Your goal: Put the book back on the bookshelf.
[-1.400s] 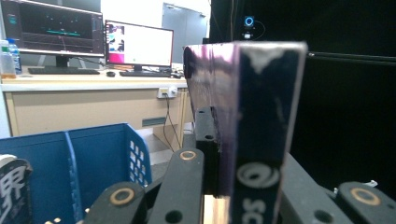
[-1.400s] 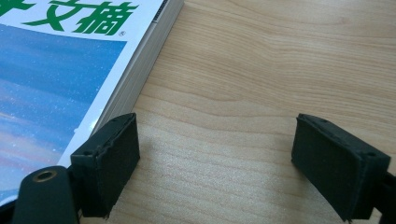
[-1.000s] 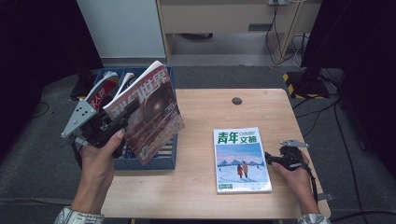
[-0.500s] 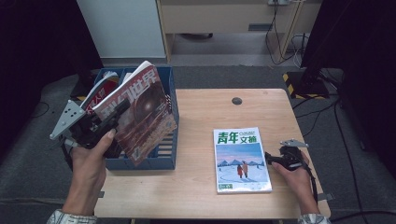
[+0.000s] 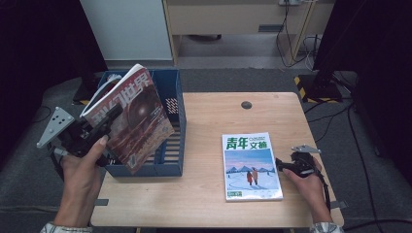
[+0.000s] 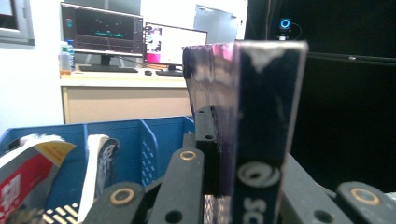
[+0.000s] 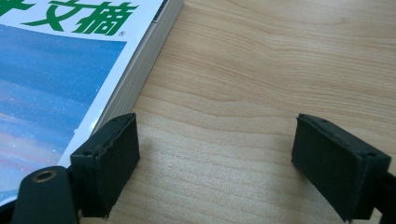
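left gripper pinches a dark magazine, tilted over the blue crate at 9 o'clock; more magazines stand inside. right gripper spread, beside a green-titled magazine on the wooden table. monitors beyond.

The magazine held up at the left has a dark reddish-brown cover with a dim sphere and large white characters on a red band. The crate behind it is blue with slotted walls. The flat magazine has a white cover, green characters and a blue snowy scene with two small figures, one in red. The desk is pale wood grain. Both tongs, left and right, are black.
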{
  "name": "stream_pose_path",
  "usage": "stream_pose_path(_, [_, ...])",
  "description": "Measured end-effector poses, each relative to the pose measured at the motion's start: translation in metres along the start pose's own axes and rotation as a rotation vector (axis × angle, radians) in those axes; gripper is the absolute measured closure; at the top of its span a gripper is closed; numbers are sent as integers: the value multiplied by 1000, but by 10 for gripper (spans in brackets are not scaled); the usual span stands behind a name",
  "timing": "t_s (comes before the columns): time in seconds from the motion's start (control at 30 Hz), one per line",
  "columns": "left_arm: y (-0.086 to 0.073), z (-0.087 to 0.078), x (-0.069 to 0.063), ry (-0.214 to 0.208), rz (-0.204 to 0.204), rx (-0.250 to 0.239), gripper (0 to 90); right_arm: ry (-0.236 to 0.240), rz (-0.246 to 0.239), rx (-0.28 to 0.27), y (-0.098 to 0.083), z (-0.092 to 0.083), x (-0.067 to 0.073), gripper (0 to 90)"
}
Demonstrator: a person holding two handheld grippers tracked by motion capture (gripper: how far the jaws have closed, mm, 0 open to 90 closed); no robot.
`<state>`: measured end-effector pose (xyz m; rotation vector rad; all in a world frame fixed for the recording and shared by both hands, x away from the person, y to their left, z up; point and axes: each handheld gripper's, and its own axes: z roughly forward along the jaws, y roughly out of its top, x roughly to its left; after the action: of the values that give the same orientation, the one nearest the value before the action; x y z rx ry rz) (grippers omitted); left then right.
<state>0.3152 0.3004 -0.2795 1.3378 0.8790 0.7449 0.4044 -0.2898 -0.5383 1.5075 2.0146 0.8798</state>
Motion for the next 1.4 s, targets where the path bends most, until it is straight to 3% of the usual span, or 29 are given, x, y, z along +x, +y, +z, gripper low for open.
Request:
stream_pose_path(0.33, [-2, -8, 8, 50, 5, 9, 839, 0, 0, 0, 0, 0, 0, 152])
stream_pose_path(0.9, [-1, -17, 20, 121, -23, 13, 839, 0, 0, 0, 0, 0, 0, 152])
stream_pose_path(1.13, [0, -17, 19, 159, -15, 14, 839, 0, 0, 0, 0, 0, 0, 152])
stream_pose_path(1.4, [0, -13, 20, 189, -34, 13, 839, -1, 1, 0, 0, 0, 0, 152])
